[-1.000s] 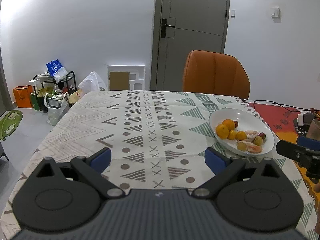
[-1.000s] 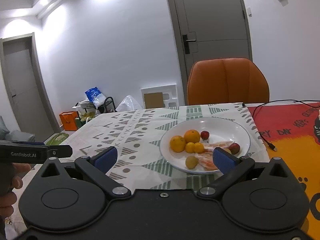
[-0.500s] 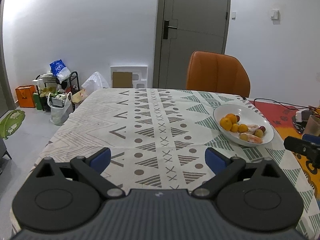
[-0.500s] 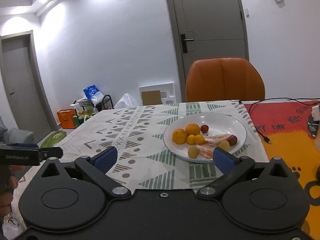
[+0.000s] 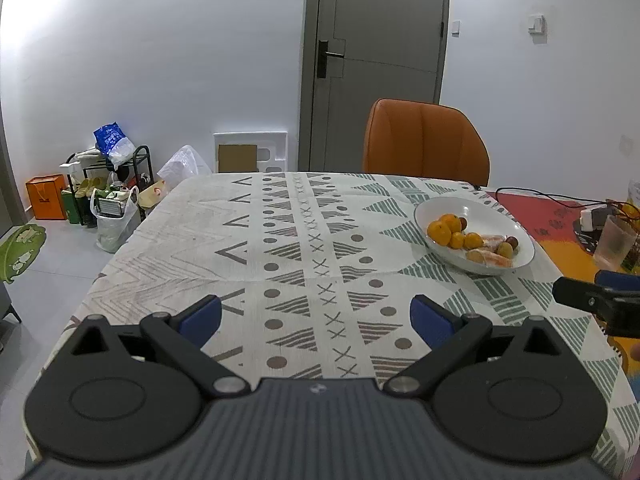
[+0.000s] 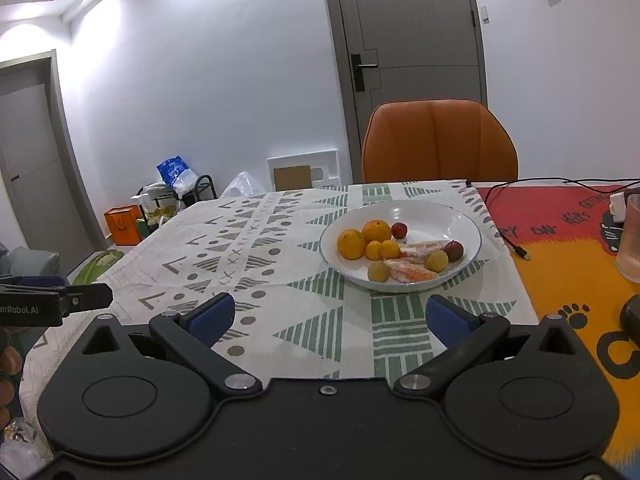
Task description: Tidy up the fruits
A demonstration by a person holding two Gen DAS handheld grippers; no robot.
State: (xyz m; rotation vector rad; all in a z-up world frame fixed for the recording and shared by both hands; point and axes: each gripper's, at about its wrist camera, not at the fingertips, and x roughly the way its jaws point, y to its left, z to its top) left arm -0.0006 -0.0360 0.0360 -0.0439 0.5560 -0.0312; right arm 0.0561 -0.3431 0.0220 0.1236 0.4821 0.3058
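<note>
While both grippers hang over the near edge of the patterned tablecloth [image 5: 280, 240], neither has hold of anything. Left gripper [image 5: 316, 316]: jaws wide apart, empty, w/ only bare cloth between its 2 blue pads. Right gripper [image 6: 328, 318]: same, spread wide, empty, aimed at the white plate [image 6: 452, 216] just beyond its tips. Plate sits on the cloth's right side, in front of 1 orange chair [image 6: 438, 140]. Fruit all on the plate: 2 big oranges [image 6: 351, 244], 2 small ones [image 6: 390, 249], 2 red fruits [image 6: 399, 230], 2 yellowish round ones [image 6: 378, 271], plus 2 peeled orange-pink pieces [image 6: 412, 274]. Far right, 1 frosted cup [image 6: 632, 240] stands on the red-and-orange mat [image 6: 568, 264].
</note>
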